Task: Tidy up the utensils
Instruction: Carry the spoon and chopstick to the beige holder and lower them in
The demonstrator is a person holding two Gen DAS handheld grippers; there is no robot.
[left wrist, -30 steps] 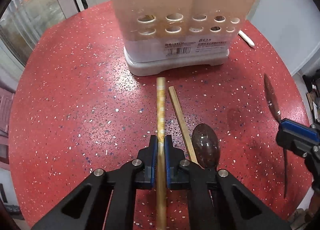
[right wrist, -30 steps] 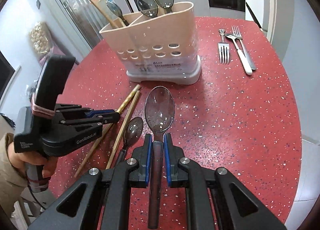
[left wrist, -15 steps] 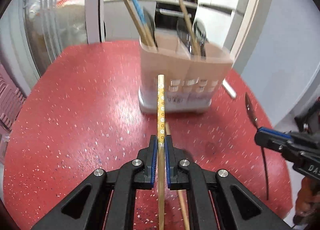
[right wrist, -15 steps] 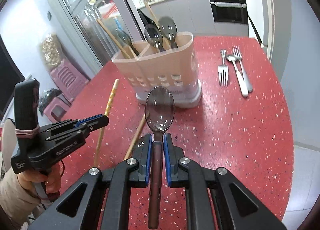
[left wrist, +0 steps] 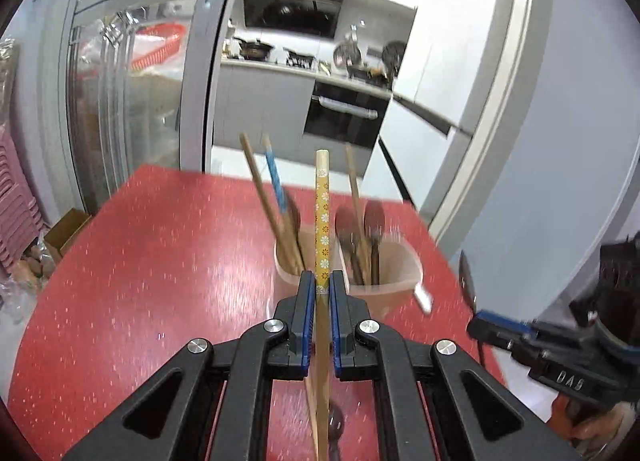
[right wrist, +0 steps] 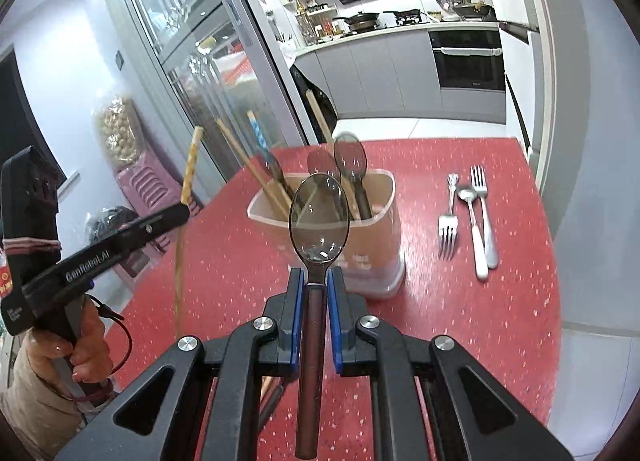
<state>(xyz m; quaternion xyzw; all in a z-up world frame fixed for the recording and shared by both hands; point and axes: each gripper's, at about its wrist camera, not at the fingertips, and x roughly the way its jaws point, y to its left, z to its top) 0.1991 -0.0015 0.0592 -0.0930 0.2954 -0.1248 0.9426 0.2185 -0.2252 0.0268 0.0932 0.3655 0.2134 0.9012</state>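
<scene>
Both tools are carrying a load toward the holder (right wrist: 352, 221), so the step in hand is the delivery, judged from how things sit. The left gripper (left wrist: 322, 293) is clamped tight on 1 yellow flowered chopstick (left wrist: 322, 221), its pads pressed to both sides of the stick. The right gripper (right wrist: 316, 281) is closed just as firmly on the neck of a dark spoon (right wrist: 319, 217).

The chopstick's long axis runs along the fingers, tip aimed at 12 o'clock in the left view, over the holder's divider. The spoon lies the same way in the right view: bowl at 12 o'clock, handle trailing to 6 o'clock, held clear above the red table (right wrist: 480, 321).

The holder stands at 12 o'clock from both grippers, already keeping chopsticks in 1 compartment and spoons in the other (the left view is blurred, so the exact count is unclear). 2 forks (right wrist: 447, 229) and a small white-handled utensil lie at 2 o'clock on the table.

Next, each piece probably needs tipping upright over its matching compartment before release.
</scene>
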